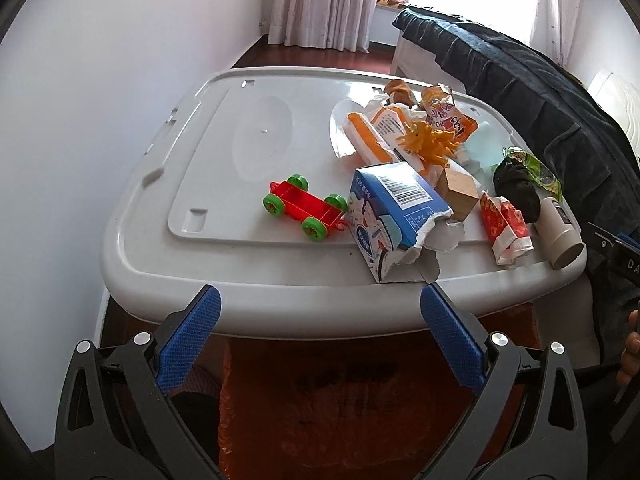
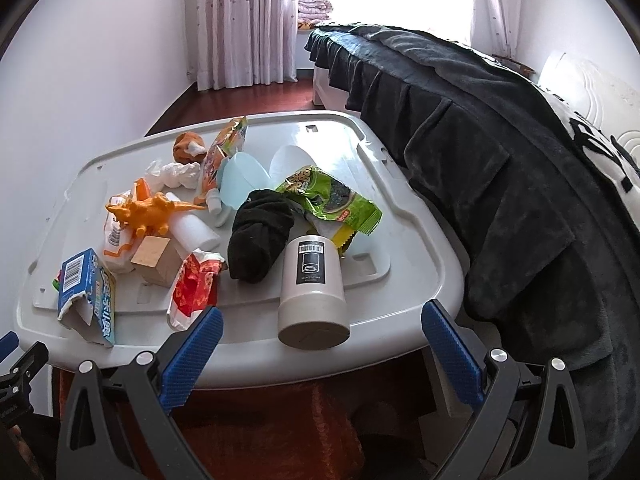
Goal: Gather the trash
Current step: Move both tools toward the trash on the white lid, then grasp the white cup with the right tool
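A grey plastic lid (image 1: 192, 168) (image 2: 400, 232) carries a jumble of trash and toys. In the left wrist view a torn blue carton (image 1: 394, 216) lies nearest, with a red-and-white wrapper (image 1: 505, 226) to its right and an orange-and-white packet (image 1: 372, 136) behind. My left gripper (image 1: 320, 340) hangs open just short of the lid's front edge, holding nothing. The right wrist view shows a green snack bag (image 2: 332, 200), the red wrapper (image 2: 196, 288), the blue carton (image 2: 86, 284) and crumpled white tissue (image 2: 176, 174). My right gripper (image 2: 322, 354) is open and empty before a white cylinder (image 2: 314, 288).
Non-trash lies mixed in: a red toy cart (image 1: 304, 208), an orange dinosaur (image 2: 150, 210), a wooden block (image 2: 156, 262), a black sock (image 2: 260, 236). A bed with a dark blanket (image 2: 500, 184) crowds the lid's right side. An orange bag (image 1: 340, 408) sits below the lid.
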The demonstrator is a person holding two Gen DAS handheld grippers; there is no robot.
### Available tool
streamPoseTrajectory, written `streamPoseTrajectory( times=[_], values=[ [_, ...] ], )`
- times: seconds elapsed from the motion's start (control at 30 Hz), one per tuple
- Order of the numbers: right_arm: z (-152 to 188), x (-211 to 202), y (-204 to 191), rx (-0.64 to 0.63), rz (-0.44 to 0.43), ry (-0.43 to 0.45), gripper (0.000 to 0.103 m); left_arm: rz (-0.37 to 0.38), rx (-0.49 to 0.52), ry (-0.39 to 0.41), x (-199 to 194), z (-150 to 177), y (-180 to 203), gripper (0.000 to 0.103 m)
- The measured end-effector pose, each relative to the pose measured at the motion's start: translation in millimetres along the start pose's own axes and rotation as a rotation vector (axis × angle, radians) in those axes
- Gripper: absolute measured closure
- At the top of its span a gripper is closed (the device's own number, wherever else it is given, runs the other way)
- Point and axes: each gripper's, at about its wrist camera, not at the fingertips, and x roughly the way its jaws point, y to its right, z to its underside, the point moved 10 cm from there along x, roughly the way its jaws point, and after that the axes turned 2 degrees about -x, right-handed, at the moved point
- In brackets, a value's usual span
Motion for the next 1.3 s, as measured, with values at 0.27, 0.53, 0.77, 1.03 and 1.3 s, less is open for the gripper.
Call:
streamPoseTrajectory(
  times=[0.27,0.53,0.77,1.03,1.3],
  values=[
    [0.0,1.1,0.7,0.001,0.004,-0.002,0.005,-0.003,-0.002,-0.004,0.8,0.0,0.6,0.006],
    [1.0,3.4,2.3,0.001,0.007,-0.011,0.005,-0.001,-0.005,-0.004,0.8,0.0,1.3,0.006],
    [1.5,5.5,-0.5,-0.014,0.014,-0.016,0.005,0.011,-0.019,-0.010,1.9,-0.5,-0.2,0.006],
    [-1.6,12.5,-4.7,-0.033,0.005,-0.041,0.005,0.010,-0.009,-0.005,-0.3,-0.6,1.5,0.006],
    [-8.4,40.4,-16.9,-0.136,-0.114,-0.147,0.005,0.030,-0.026,-0.007,-6.1,-2.5,0.5,0.006]
  ],
)
